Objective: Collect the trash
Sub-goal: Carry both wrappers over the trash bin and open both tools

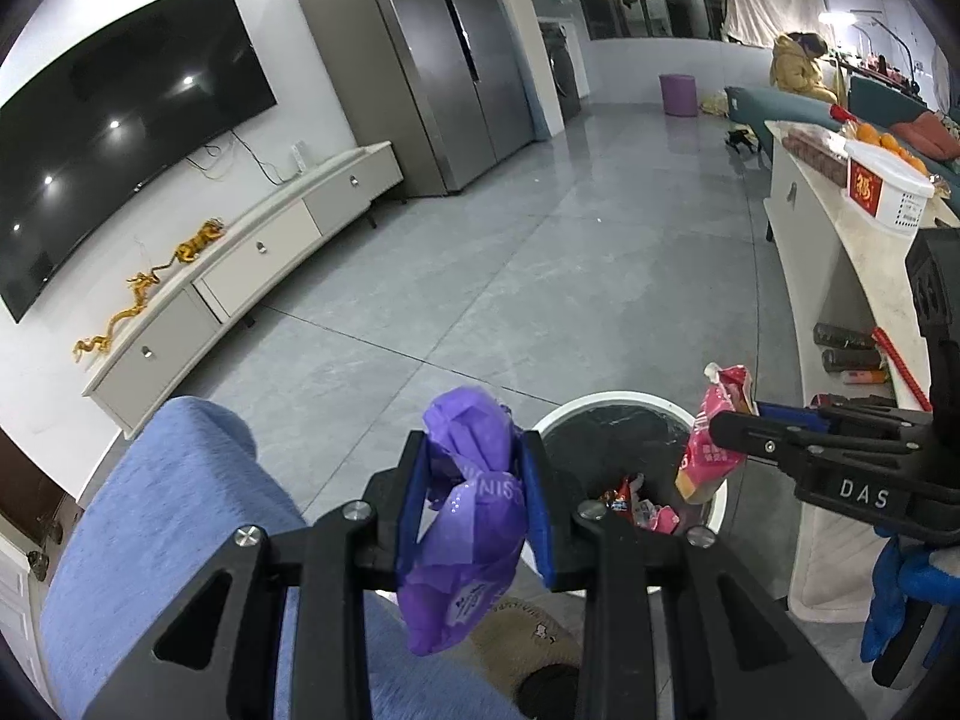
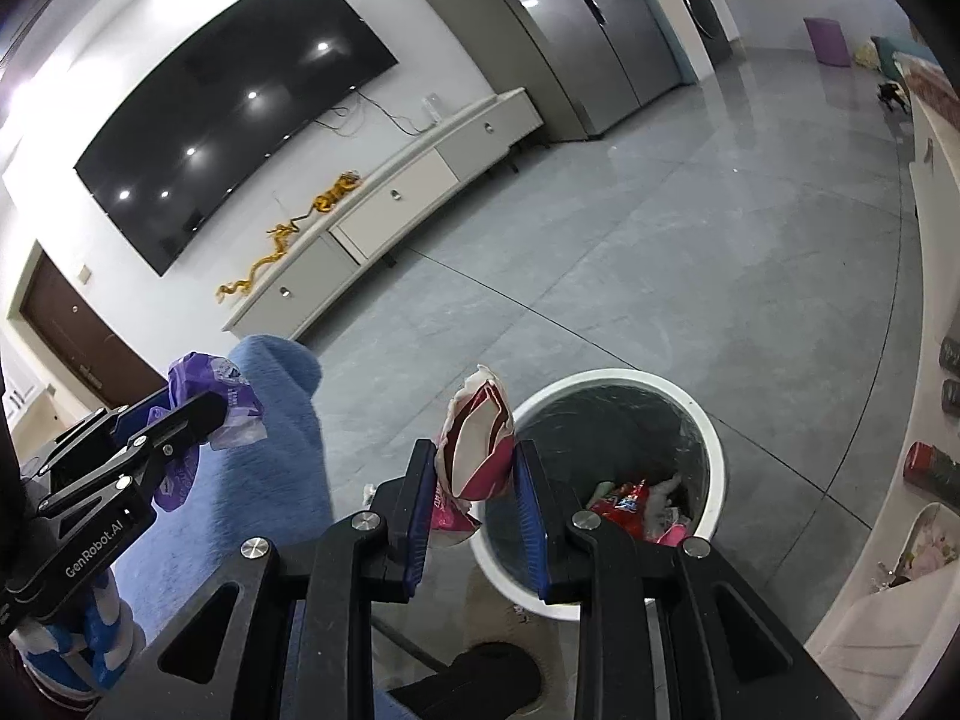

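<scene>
Both pieces are feather-light, crinkly and soft, so a mid-body pinch holds fine. Left gripper (image 1: 474, 480) jaws squeeze the purple wrapper (image 1: 465, 516) beside the bin (image 2: 708, 438); right gripper (image 2: 474, 480) jaws clamp the pink packet (image 2: 477, 450) at its rim.

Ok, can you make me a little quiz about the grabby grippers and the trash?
1. True or false: the left gripper is shut on a purple wrapper.
2. What colour is the snack bag in the right gripper?
A. green
B. pink
C. yellow
3. Fill in: the white trash bin already has ____ inside.

Key:
1. True; both pads press the wrapper.
2. B.
3. Wrappers, red and pink ones lying at the bottom.
</scene>
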Motion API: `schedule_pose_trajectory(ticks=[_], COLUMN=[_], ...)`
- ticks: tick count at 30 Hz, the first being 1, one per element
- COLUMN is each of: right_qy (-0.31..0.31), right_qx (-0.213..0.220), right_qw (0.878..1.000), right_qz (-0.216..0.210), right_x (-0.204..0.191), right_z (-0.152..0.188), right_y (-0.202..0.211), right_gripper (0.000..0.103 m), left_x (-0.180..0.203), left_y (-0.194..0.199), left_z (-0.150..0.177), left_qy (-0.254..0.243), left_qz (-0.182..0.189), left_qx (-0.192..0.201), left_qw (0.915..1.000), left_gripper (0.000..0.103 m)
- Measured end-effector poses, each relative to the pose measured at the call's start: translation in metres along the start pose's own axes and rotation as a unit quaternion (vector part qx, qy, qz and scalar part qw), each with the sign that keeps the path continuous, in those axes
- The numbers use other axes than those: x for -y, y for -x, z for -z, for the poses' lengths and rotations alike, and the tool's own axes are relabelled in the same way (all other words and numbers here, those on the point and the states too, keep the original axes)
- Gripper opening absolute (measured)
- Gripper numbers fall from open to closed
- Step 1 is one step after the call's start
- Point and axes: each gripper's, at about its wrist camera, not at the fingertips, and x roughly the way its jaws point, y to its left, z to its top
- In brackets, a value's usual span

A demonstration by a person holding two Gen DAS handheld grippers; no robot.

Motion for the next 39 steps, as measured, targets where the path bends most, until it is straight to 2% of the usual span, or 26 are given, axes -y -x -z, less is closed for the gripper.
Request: schedule_pose_trajectory(ticks=[11,30,39], right_qy=[-0.01,-0.038,-0.03], right_qx=[-0.011,-0.03,-0.048], right_qw=[1.0,0.998,0.997], right_qz=[0.017,0.031,0.044], right_x=[0.018,0.041,0.043], right_z=[-0.012,-0.012,-0.009], right_y=[-0.028,-0.048,-0.061], right_gripper=[0.025,0.025,0.025], left_x=[0.014,0.031,0.033], left_y=[-0.052,-0.086,-0.101], left_z=[-0.005,-0.012,-0.013], left_qy=[0.004,0.007,0.012], left_qz=[0.014,0.019,0.022], left_qx=[-0.037,-0.068,-0.076], left_qw=[0.9992,0.9975,0.9968], left_gripper=[0.028,0.03,0.031])
